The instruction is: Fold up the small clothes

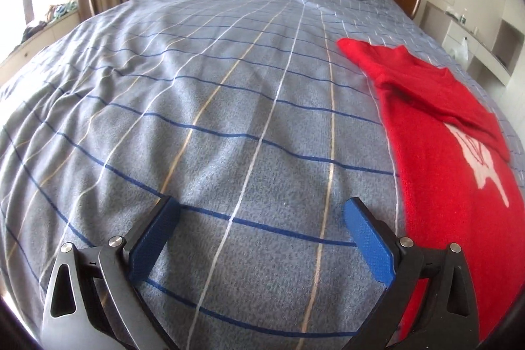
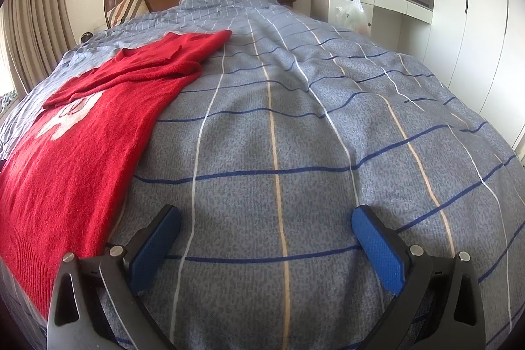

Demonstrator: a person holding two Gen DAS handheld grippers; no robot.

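Left gripper (image 1: 262, 212) gapes wide, holding nothing, red sweater (image 1: 443, 153) at three o'clock; right gripper (image 2: 265, 218) likewise spread and empty, sweater at nine o'clock.

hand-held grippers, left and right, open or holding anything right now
Left hand-held gripper: open, empty, over the bedspread beside the red sweater.
Right hand-held gripper: open, empty.

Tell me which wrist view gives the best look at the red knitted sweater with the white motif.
The right wrist view: the red knitted sweater shows from hem to neckline, with a sleeve folded across its chest. The left wrist view crowds it against the right edge, cutting off part of the body, though the white motif is visible.
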